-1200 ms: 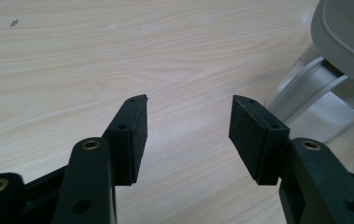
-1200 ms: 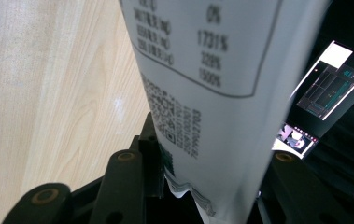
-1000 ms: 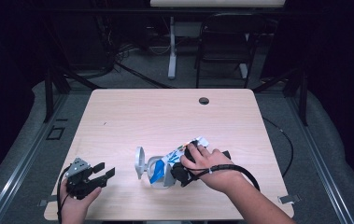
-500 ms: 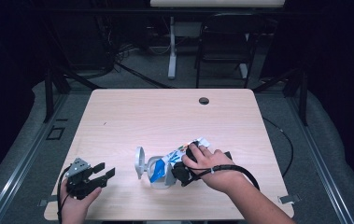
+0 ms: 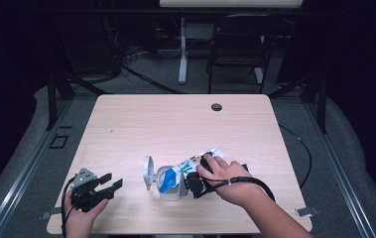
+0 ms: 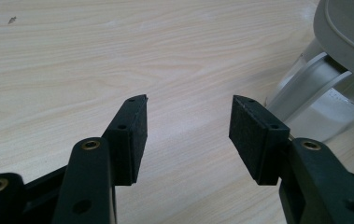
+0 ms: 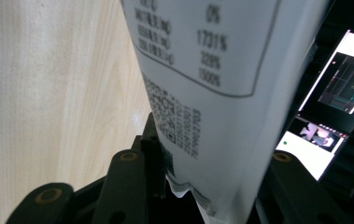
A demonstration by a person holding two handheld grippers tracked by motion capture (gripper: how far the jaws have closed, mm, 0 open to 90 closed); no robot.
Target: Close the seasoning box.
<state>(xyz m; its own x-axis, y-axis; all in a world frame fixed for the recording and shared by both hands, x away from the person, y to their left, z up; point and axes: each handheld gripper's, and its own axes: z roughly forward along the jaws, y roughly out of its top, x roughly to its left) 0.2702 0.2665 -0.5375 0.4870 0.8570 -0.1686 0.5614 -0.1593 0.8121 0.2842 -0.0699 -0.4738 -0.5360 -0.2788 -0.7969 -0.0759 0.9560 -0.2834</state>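
While the person's left hand rests at the near-left corner of the table (image 5: 126, 124), the left gripper (image 5: 107, 182) lies level there with its jaws spread apart and nothing between them; in the left gripper view only bare wood shows between its pads (image 6: 132, 135). The right gripper (image 5: 195, 179) sits near the middle of the near edge, under the right hand (image 5: 225, 176), which lies over it. Its jaws are clamped on a white printed pouch (image 5: 195, 166) with blue markings. In the right gripper view the pouch (image 7: 221, 102) stands between the two jaws, its crimped end down by them, a nutrition panel and a QR code facing the camera. The pouch's blue end (image 5: 166, 182) lies tipped into the mouth of a clear container (image 5: 168, 186), which stands just left of the right gripper. The container's grey lid (image 5: 148, 171) is swung open and stands upright on its left side. A dark round grommet hole (image 5: 217, 107) sits near the far edge.
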